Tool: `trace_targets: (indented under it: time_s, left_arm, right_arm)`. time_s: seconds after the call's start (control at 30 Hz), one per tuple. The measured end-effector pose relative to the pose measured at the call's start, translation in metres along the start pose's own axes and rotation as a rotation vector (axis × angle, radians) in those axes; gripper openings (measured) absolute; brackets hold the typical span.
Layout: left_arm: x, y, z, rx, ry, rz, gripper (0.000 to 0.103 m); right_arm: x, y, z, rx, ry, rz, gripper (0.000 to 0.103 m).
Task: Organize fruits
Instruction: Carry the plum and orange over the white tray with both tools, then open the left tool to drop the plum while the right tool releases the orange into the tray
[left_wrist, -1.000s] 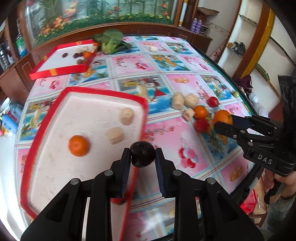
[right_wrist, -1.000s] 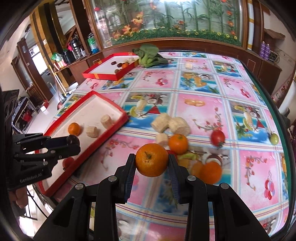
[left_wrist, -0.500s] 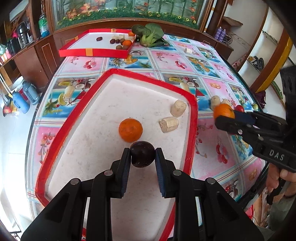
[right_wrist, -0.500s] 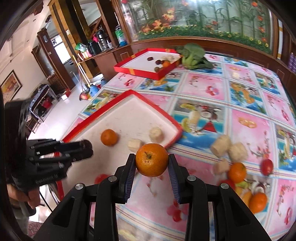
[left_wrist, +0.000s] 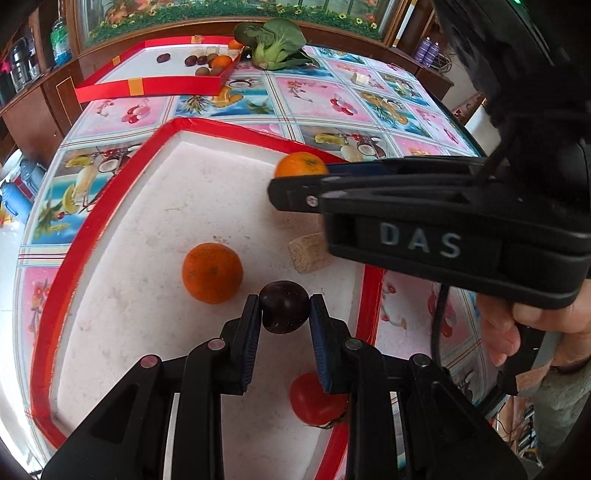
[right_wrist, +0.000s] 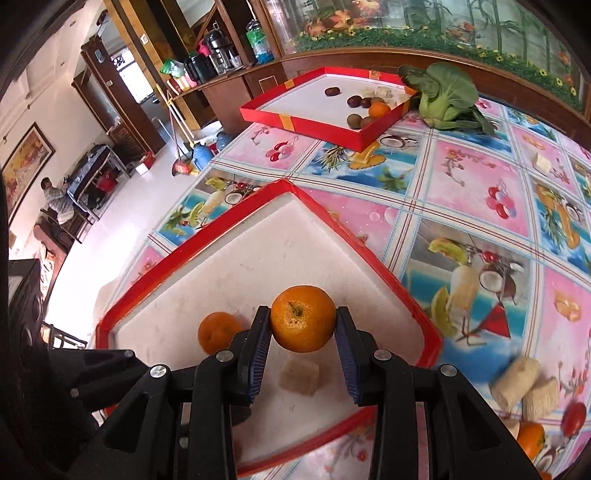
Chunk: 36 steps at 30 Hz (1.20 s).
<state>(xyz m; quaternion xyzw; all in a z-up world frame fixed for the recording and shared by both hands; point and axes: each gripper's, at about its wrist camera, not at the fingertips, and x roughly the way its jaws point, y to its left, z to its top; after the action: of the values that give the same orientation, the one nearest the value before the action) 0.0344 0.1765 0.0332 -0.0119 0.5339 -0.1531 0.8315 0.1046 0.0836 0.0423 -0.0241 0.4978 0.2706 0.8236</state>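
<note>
My left gripper (left_wrist: 283, 312) is shut on a dark plum (left_wrist: 283, 306), held over the near red-rimmed white tray (left_wrist: 110, 206). An orange (left_wrist: 212, 272), a pale corn piece (left_wrist: 308, 253) and a red tomato (left_wrist: 314, 398) lie in that tray. My right gripper (right_wrist: 303, 325) is shut on an orange (right_wrist: 303, 317) above the same tray (right_wrist: 207, 229); it also shows in the left wrist view (left_wrist: 291, 192), with its orange (left_wrist: 301, 164). Below it lie another orange (right_wrist: 218, 330) and a corn piece (right_wrist: 299, 376).
A second red tray (right_wrist: 295, 120) with plums, kiwis and an orange stands at the far side, beside a green bok choy (right_wrist: 443, 96). Corn pieces (right_wrist: 517, 380), a tomato (right_wrist: 574, 413) and an orange (right_wrist: 532, 439) lie on the patterned tablecloth at right.
Both grippers have moved over the near tray, the right one crossing from the tablecloth to above it. Each still holds its fruit.
</note>
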Motion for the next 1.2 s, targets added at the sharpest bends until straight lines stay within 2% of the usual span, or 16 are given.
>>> trace_targets:
  time_s: [0.33, 0.8, 0.83, 0.9, 0.93, 0.97, 1.2]
  left_arm:
    - [0.01, 0.002, -0.002, -0.011, 0.026, -0.019, 0.024]
    - [0.011, 0.002, -0.002, -0.025, 0.031, -0.016, 0.025]
    - [0.011, 0.001, -0.001, -0.025, 0.032, -0.016, 0.027]
    - [0.01, 0.0, -0.002, -0.025, 0.033, -0.021, 0.042]
    - [0.01, 0.0, -0.003, -0.023, 0.033, -0.014, 0.057]
    - [0.009, -0.001, -0.003, -0.02, 0.03, -0.003, 0.064]
    - [0.002, -0.005, -0.004, -0.017, 0.015, 0.019, 0.065]
  right_arm:
    - [0.027, -0.006, 0.004, -0.028, 0.024, -0.035, 0.036]
    - [0.03, -0.004, 0.004, -0.049, 0.016, -0.058, 0.037]
    - [0.029, -0.005, 0.004, -0.045, 0.015, -0.059, 0.037]
    - [0.027, -0.006, 0.003, -0.037, 0.012, -0.057, 0.038]
    - [0.026, -0.008, 0.003, -0.029, 0.007, -0.052, 0.04]
    - [0.024, -0.008, 0.003, -0.023, 0.002, -0.05, 0.042]
    - [0.0, -0.013, -0.001, 0.002, -0.04, -0.056, 0.043]
